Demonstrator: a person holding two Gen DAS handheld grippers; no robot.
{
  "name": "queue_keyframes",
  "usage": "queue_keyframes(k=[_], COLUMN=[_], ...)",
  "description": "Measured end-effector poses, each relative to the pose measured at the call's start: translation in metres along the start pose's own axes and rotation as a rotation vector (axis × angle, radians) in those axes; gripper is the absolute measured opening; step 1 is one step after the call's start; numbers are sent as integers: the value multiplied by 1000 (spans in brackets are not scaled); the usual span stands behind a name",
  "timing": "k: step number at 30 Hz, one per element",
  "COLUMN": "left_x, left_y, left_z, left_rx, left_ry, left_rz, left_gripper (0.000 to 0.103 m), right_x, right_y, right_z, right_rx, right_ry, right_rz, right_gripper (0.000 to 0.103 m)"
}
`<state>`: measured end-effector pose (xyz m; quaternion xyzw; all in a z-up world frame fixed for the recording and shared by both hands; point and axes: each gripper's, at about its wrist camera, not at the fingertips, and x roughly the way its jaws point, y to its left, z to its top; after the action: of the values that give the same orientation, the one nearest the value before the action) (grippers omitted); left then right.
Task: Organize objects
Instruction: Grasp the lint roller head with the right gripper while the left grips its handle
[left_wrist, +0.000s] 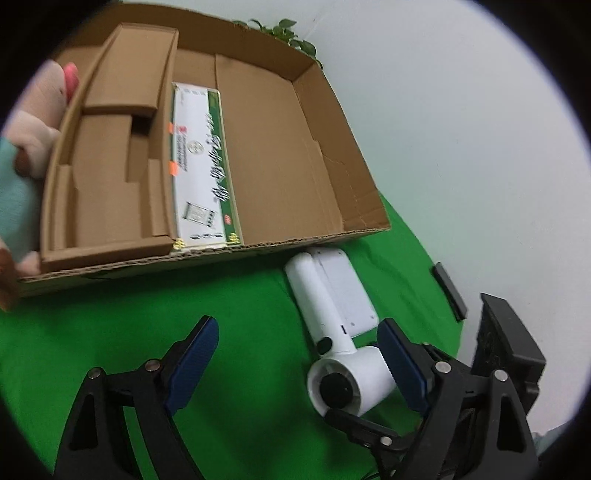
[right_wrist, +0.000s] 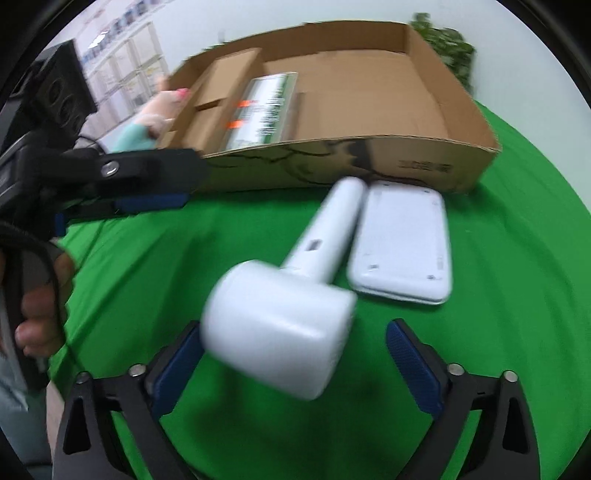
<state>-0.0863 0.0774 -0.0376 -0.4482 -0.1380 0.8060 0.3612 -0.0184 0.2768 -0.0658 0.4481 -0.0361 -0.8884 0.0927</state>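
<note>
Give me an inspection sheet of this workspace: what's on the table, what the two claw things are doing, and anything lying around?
Surface: green cloth covering the table.
Job's things: white hair dryer lying on the cloth beside a flat white device, both outside the cardboard box; inside the box lies a green-and-white carton next to cardboard inserts.
Clutter: plush toy against the box's left wall; small black bar at the cloth's edge.
Grippers: left gripper open, empty; right gripper open, around the dryer's head, not closed on it.
Cables: thin black cable by the person's hand.
Surroundings: white wall, leafy plant behind the box, shelving far left.
</note>
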Motion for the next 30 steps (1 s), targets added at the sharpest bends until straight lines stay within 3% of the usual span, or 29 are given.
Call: queue_keyframes(k=[1,4,11,17,21,26,30], left_x=[3,13,35,33,37,39,32], left_y=[0,-4,-4,-1,7,7,12], left_z=[1,2,-8,-14,-23,-34,-39], left_rx=[-1,12,-8,-72,-166,-200,-224], left_ry=[13,51,136,157,199,209,202], left_rz=[-14,-31,-76,-136,-178,-167,-130], left_gripper=[88,88,84,84,84,81,60], right_x=[1,6,3,-10,-15,-21,-24], right_y=[0,6,11,20,33,51,56], right_z=[1,3,-1,-17,-25,-30,-28], right_rx=[-5,-37,-72,-107,-148,-179,-204], right_ry=[0,19,17,27,32,19,-1], right_rz=[-9,-25,-50,2,46,72,60], right_gripper=[91,68,61,60,60,60,60])
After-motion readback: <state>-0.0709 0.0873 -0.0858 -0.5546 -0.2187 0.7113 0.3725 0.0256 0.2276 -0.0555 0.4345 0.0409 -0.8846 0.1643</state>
